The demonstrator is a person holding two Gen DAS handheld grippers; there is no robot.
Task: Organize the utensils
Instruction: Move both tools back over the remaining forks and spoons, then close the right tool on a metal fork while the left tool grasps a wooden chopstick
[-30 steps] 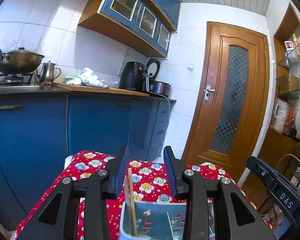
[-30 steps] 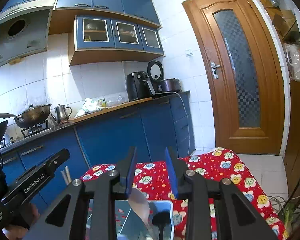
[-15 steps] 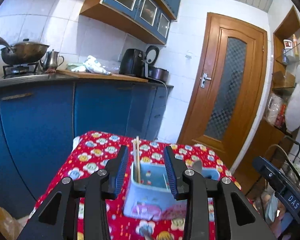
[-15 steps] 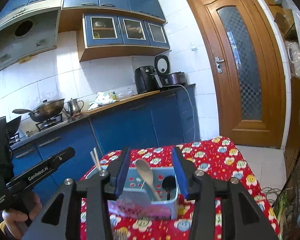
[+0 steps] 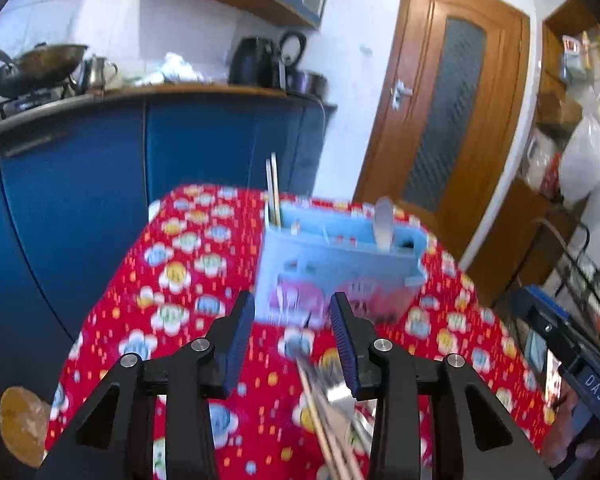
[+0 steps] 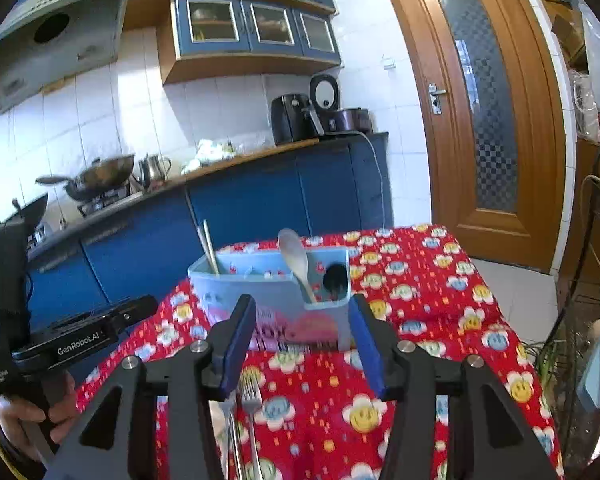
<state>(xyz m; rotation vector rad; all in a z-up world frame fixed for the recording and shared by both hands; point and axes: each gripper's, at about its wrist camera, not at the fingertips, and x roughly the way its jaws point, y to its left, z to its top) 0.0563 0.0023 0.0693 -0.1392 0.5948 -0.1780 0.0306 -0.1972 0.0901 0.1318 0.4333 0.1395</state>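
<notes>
Change since a second ago: both grippers have pulled back from the caddy, which then filled the bottom edge of each view and now stands clear beyond the fingertips.
Left gripper (image 5: 293, 314): jaws parting and released, nothing between the pads; it sits at lower centre of the left wrist view, aimed down at the cloth.
Right gripper (image 6: 302, 318): jaws widening too, released, gripping nothing; lower centre of the right wrist view.
Utensil caddy (image 6: 260, 312): light blue box, upright on the red flowered tablecloth (image 6: 420, 360), centre of both views, its long side running across the frame.
Chopsticks (image 6: 208, 246): a pair standing in the caddy's left compartment, long axis near vertical, tips up and leaning slightly left.
Wooden spoon (image 6: 296, 258): in a right-hand compartment, bowl up, handle slanting down to the right.
Dark ladle (image 6: 335, 276): in the far-right compartment, bowl facing the camera.
Forks (image 6: 244, 408): two lying flat on the cloth at lower centre-left of the right wrist view, tines towards the caddy, handles running to the bottom edge.
Loose sticks (image 5: 328, 424): bottom centre of the left wrist view, angled from upper left to lower right; blurred, probably chopsticks beside the forks.
Person's hand (image 6: 28, 412): lower left of the right wrist view, holding the left gripper's handle.
</notes>
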